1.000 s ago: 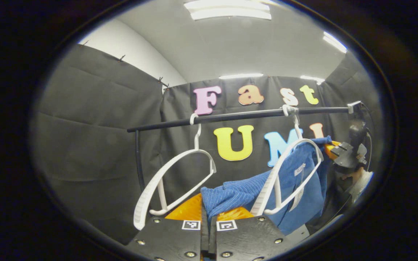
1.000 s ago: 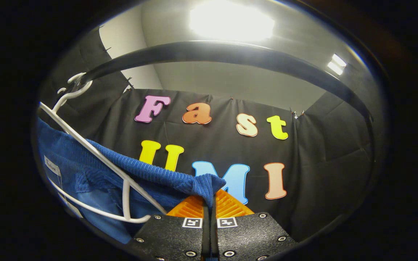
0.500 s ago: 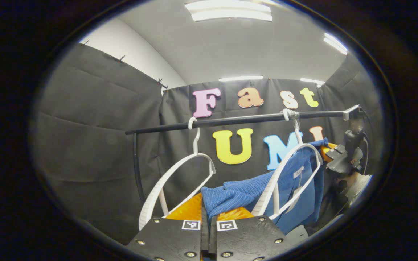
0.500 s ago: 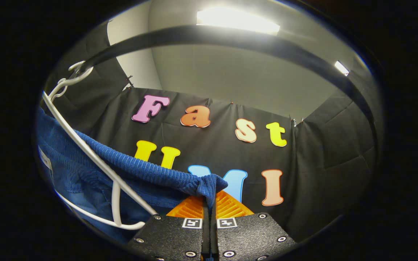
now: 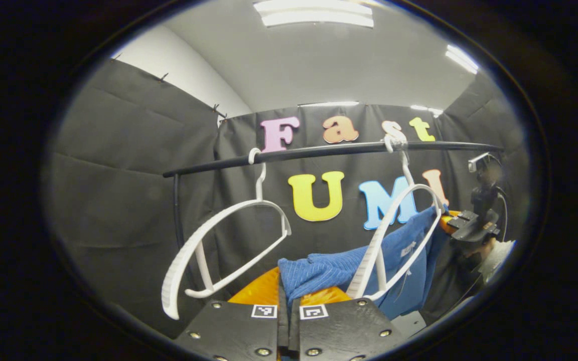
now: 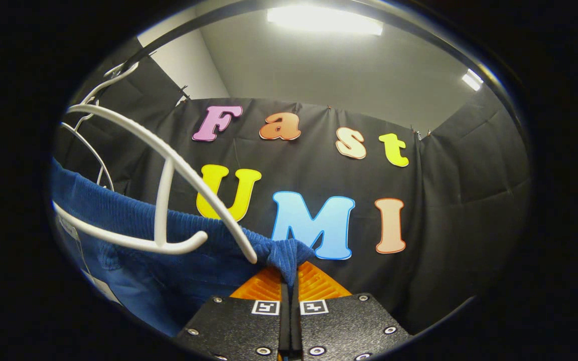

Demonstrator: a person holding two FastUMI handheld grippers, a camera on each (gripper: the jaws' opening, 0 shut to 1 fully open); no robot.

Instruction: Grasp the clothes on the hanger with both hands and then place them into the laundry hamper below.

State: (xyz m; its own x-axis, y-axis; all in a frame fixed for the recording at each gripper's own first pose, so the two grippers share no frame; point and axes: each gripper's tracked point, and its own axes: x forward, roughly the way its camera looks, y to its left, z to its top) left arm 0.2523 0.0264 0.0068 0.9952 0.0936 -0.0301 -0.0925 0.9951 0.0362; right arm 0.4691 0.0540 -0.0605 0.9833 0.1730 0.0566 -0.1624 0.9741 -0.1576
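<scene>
1. My left gripper and right gripper each clamp an end of the blue garment.
2. It stretches lengthwise between them, sagging below the white hanger.
3. A second ago it draped the hanger's shoulders; now it's slipped lower.

Recording booth where I work: black cloth walls, black garment rail, white hangers, ceiling strip lights.
</scene>
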